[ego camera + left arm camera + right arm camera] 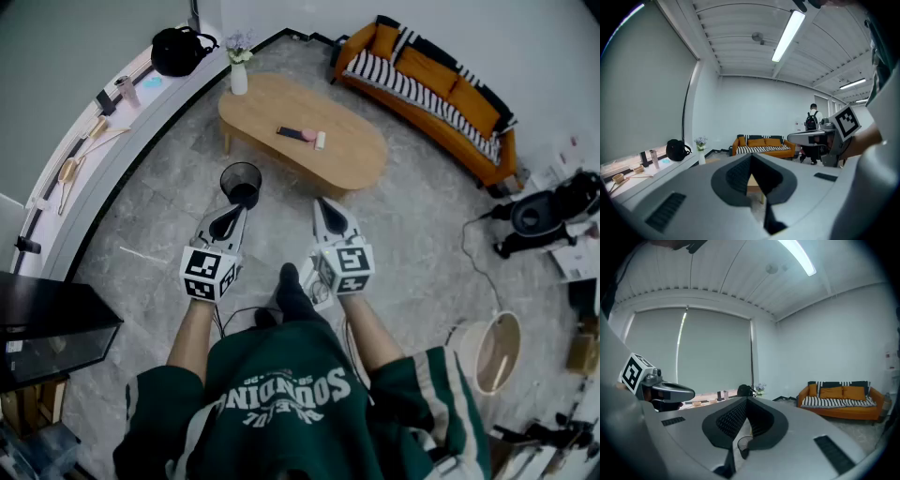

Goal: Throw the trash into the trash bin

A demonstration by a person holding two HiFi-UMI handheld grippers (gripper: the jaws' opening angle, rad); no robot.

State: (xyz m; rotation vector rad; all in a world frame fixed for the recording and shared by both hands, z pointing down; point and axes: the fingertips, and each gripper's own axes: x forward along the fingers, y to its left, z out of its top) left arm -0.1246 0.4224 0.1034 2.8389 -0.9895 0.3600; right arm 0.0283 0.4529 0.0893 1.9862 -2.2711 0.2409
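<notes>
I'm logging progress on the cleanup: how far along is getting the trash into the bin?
Done: nothing visible. The small items lie on the wooden table, and the trash bin is too dark inside to judge. In hand: nothing; the left gripper and right gripper are shut and empty. Left: picking the items up and dropping them in.

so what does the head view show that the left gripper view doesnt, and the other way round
Only the head view: the bin on the floor in front of the table and the bucket at the right.
Only the left gripper view: the ceiling light and a standing person far back.
Both: the sofa, the bag, the vase and the right hand-held gripper.
</notes>
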